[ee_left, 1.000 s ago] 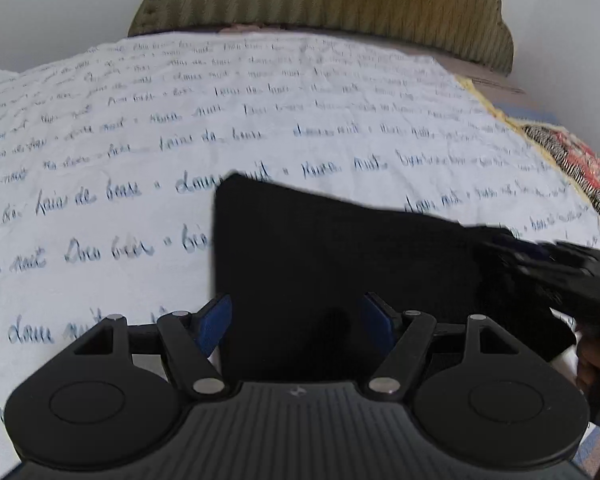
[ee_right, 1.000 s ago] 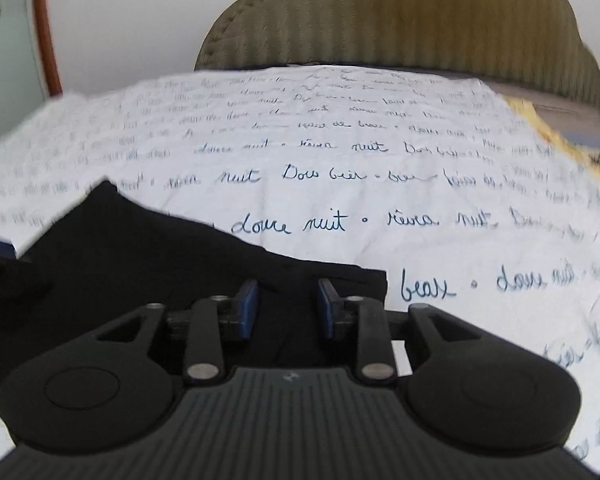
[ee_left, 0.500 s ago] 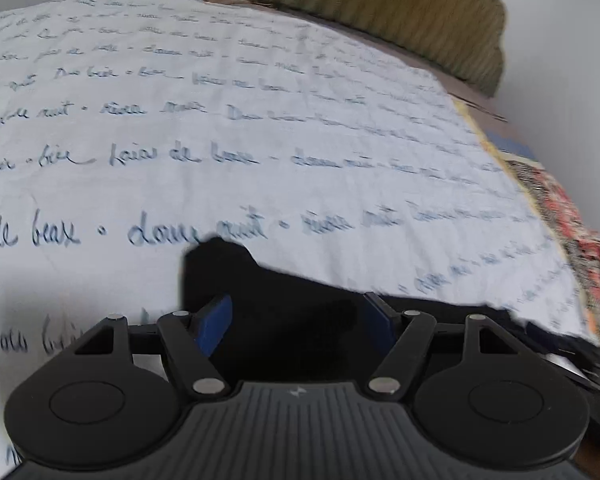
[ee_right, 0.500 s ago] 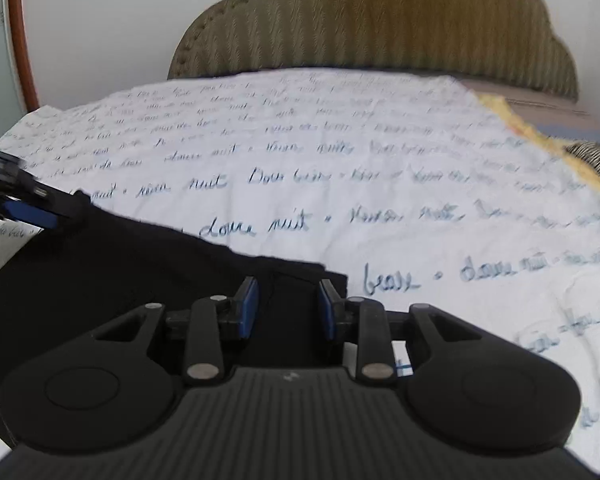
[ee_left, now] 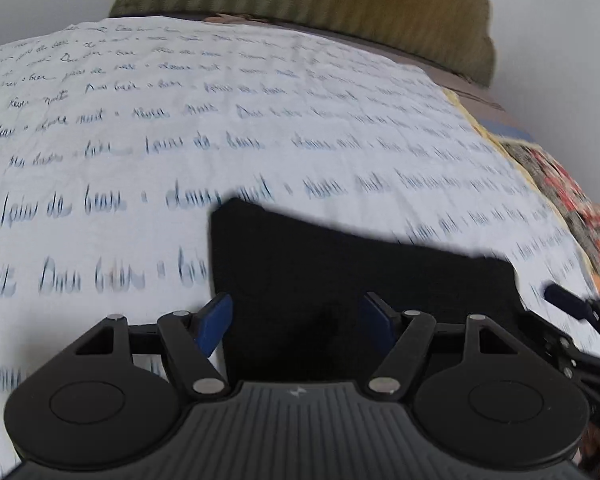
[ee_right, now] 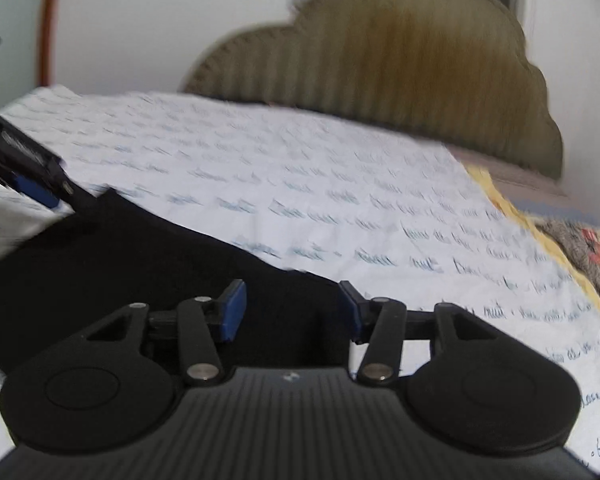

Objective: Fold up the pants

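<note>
On script-printed sheet (ee_left: 260, 120): folded black pants (ee_left: 340, 272); left tool (ee_left: 296, 316) apart, right tool (ee_right: 292, 308) opening.

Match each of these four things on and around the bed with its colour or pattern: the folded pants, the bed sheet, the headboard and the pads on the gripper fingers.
Things:
1. folded fabric pants
2. cotton bed sheet
3. ribbed scalloped headboard
4. flat rubbery pads on the gripper fingers

Colours:
A. olive green
B. blue
C. black
D. white with blue handwriting

Pairs: 1-C, 2-D, 3-A, 4-B
</note>
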`<action>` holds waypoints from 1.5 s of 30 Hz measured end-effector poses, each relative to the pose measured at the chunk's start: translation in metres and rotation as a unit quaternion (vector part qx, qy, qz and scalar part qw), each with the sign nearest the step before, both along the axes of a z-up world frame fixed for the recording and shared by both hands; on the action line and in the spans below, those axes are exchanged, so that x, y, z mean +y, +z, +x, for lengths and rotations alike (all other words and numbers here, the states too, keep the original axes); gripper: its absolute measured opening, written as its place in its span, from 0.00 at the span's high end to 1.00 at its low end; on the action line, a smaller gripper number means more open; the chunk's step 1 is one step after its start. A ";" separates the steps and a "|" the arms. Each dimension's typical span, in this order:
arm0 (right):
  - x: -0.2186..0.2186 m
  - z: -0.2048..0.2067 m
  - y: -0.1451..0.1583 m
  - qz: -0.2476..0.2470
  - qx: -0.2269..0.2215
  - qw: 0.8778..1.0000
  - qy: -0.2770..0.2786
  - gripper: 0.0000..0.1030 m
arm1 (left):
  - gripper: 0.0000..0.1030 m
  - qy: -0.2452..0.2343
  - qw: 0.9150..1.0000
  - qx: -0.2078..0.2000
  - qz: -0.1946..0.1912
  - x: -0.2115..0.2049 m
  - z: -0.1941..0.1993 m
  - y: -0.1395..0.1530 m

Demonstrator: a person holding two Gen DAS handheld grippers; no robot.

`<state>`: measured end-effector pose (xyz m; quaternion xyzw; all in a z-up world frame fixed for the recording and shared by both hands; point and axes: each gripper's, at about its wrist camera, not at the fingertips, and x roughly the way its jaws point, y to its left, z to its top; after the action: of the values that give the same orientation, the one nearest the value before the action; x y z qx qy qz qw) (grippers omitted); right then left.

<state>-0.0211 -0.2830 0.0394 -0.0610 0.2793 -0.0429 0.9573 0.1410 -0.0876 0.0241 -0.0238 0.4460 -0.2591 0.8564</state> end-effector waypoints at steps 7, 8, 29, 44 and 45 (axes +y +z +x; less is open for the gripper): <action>0.012 -0.018 -0.031 -0.039 0.071 0.997 0.006 0.52 | 0.32 -0.053 0.986 -0.095 0.125 -0.007 -0.078 -0.013; 0.011 -0.020 -0.025 -0.024 0.062 0.998 0.005 0.52 | 0.32 -0.053 0.984 -0.106 0.132 -0.005 -0.083 -0.015; 0.063 0.243 -0.038 0.183 0.179 0.945 0.205 0.65 | 0.31 -0.016 0.981 -0.137 0.137 -0.009 -0.079 -0.027; 0.042 0.235 -0.022 0.231 0.104 0.959 0.125 0.95 | 0.29 -0.003 0.986 -0.120 0.119 -0.001 -0.077 -0.030; 0.044 0.227 -0.018 0.234 0.106 0.955 0.147 0.93 | 0.26 0.002 0.986 -0.117 0.118 -0.001 -0.076 -0.030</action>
<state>0.2062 -0.2388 0.0219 0.1199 0.3694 0.1714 0.9054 0.0652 -0.0886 -0.0062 0.1073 0.3707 -0.2039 0.8997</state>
